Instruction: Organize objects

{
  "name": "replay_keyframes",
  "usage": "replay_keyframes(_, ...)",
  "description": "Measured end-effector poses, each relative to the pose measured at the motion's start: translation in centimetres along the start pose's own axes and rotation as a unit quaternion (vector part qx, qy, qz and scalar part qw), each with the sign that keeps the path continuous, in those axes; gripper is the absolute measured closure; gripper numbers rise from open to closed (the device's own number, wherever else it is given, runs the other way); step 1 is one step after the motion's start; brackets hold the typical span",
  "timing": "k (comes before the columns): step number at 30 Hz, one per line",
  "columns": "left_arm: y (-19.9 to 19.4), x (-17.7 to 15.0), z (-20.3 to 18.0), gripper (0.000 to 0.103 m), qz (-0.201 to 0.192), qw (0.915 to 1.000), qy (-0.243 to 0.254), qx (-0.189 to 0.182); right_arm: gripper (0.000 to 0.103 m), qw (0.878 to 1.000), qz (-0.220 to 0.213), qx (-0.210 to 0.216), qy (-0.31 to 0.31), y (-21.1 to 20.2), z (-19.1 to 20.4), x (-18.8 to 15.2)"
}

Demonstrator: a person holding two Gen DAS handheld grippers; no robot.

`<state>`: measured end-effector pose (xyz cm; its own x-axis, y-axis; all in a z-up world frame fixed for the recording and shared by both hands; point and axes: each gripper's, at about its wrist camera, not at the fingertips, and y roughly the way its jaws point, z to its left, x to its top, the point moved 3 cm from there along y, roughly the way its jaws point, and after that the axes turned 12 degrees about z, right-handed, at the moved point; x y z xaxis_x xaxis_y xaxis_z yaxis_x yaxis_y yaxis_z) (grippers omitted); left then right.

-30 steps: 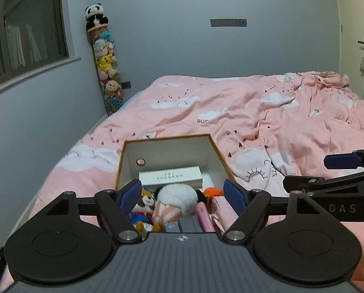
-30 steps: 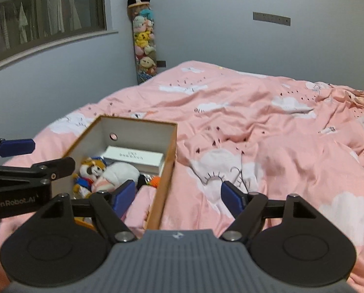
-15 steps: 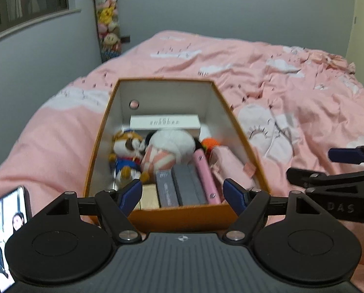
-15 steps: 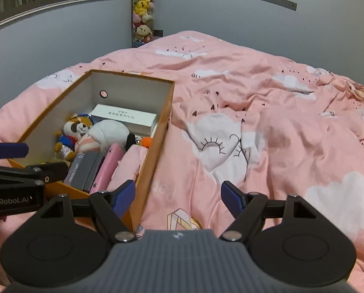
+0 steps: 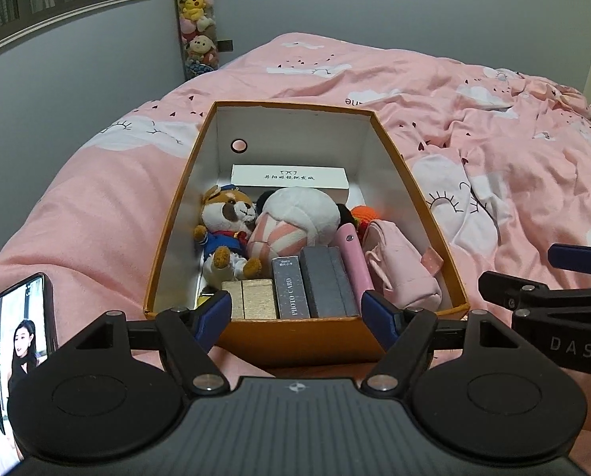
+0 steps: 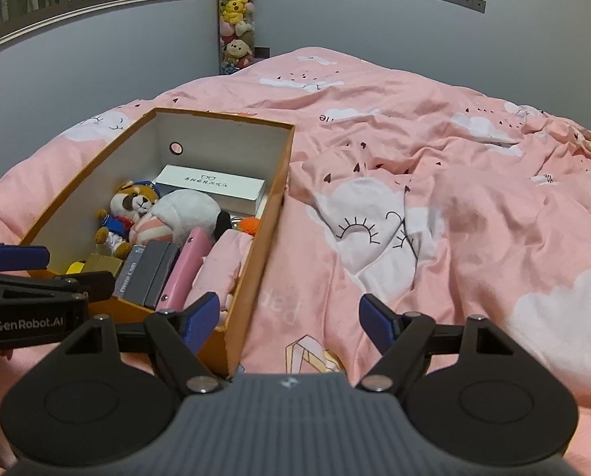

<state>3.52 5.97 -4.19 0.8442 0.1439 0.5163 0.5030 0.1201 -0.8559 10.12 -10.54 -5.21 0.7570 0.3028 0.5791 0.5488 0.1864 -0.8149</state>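
An orange box [image 5: 301, 335] sits on a pink bed [image 5: 474, 127], packed with small things: a plush dog [image 5: 226, 230], a white-and-pink ball [image 5: 295, 218], a white case [image 5: 289, 177] at the far wall, a card box [image 5: 290, 291], a grey case [image 5: 327, 281], a pink tube [image 5: 355, 261] and a pink pouch [image 5: 398, 265]. The left tongs [image 5: 297, 315] hang released over the box's near wall, grasping nothing; the right tongs [image 6: 289, 317] hover released beside the box's right corner, likewise empty. A phone [image 5: 13, 361] lies on the bed to the left. With everything visible already boxed and the bedspread bare, the scene fits either a finished tidy-up or a sorting about to draw from the box; the pictures do not settle which.
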Motion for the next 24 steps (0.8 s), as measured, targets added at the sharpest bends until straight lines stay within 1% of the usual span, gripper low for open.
replay_keyframes(9,-0.11,-0.2,-0.32,0.015,0.004,1.0,0.003,0.006,0.025,1.0,0.01,0.014,0.007,0.3,-0.15,-0.34)
replay_keyframes(24,-0.05,-0.4,-0.67,0.015,0.005,0.9999,0.007,0.008,0.024,1.0,0.016,0.022,0.014,0.42,-0.38,-0.65)
